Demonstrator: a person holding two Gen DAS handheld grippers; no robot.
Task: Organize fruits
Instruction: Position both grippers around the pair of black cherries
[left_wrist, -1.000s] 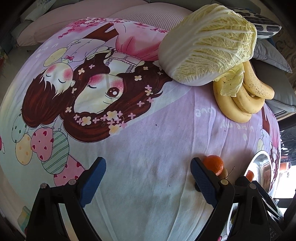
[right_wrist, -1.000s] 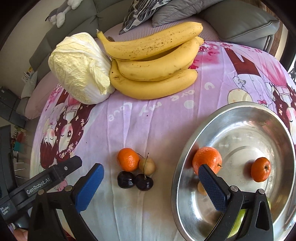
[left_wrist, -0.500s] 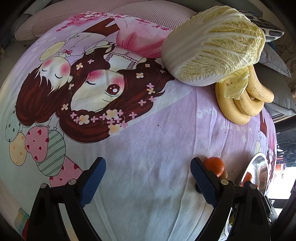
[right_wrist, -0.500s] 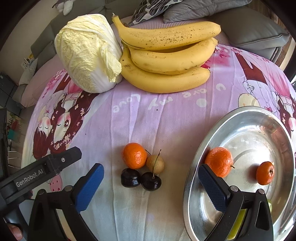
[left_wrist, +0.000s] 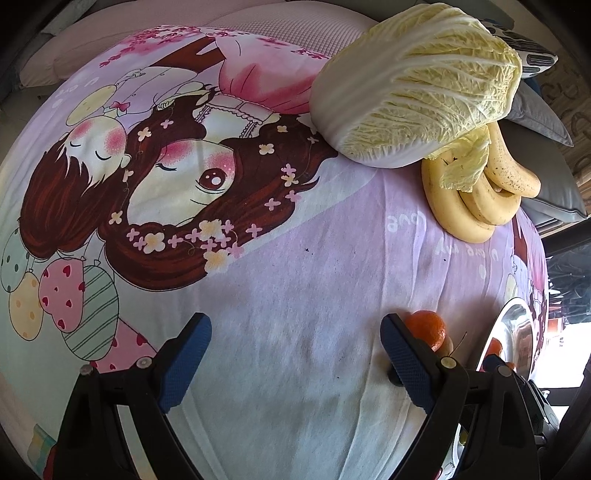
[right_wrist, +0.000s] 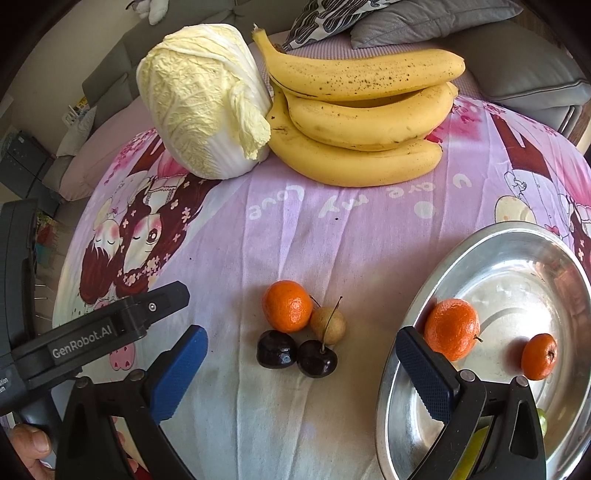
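Both jaws are held apart, nothing between them: the left gripper (left_wrist: 295, 363) and right gripper (right_wrist: 301, 367). Near the cartoon-printed lilac bedsheet's (right_wrist: 369, 229) near edge a small orange mandarin (right_wrist: 287, 311) is clustered (touching) with two dark cherries (right_wrist: 297, 354); two mandarins (right_wrist: 451, 329) lie in the round steel bowl (right_wrist: 413, 306).

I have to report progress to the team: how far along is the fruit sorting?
Partly done. Two tangerines already sit in the steel bowl. Nothing is in hand: the left gripper and right gripper are open. One tangerine, two cherries, a small brown fruit and the bananas remain outside.
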